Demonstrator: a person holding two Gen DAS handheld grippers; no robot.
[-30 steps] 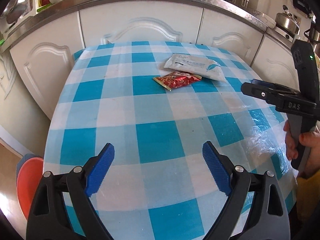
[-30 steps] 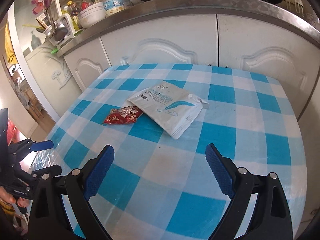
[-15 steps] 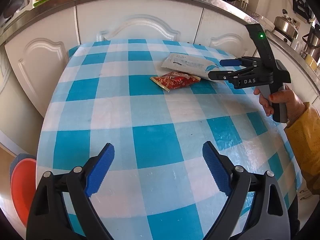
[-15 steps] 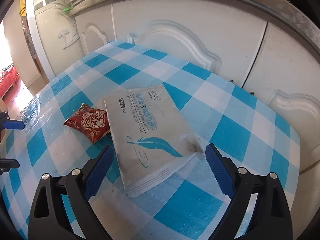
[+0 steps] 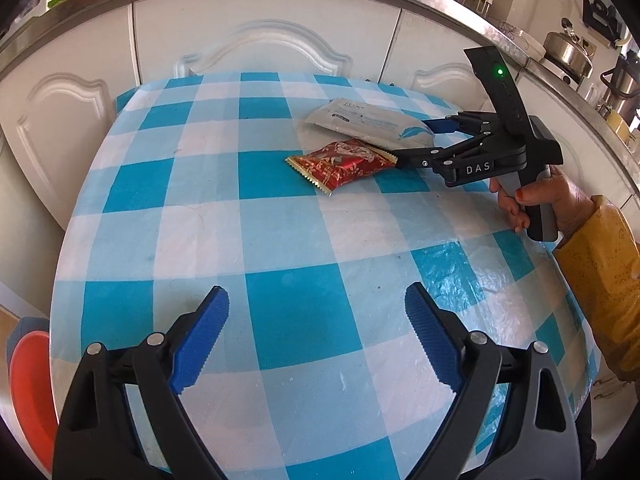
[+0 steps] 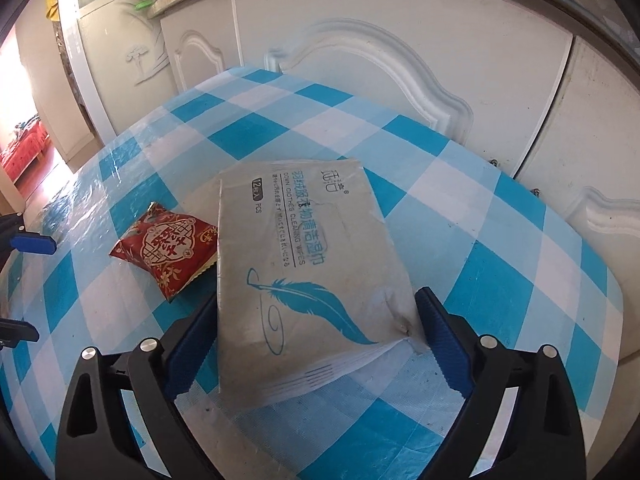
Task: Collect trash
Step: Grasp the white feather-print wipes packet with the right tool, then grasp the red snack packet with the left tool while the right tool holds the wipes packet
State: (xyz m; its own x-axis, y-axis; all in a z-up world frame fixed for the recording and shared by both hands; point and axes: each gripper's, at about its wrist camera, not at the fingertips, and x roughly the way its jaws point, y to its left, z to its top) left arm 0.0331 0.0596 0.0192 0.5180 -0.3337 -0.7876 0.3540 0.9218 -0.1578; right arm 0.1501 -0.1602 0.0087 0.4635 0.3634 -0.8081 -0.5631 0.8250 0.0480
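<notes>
Blue-checked cloth is covering your counter (image 5: 280,240), carrying two pieces of trash: one wipes packet (image 6: 304,264) and one red snack wrapper (image 6: 168,252) beside it. Your right gripper (image 6: 316,344) is straddling the packet, fingers wide; your left gripper (image 5: 316,340) is hovering, fingers wide.

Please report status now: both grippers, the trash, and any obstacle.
Left gripper open, over bare tablecloth. Right gripper open, straddling wipes pack, not closed. Red wrapper touching pack's left edge. Nothing blocking.
</notes>
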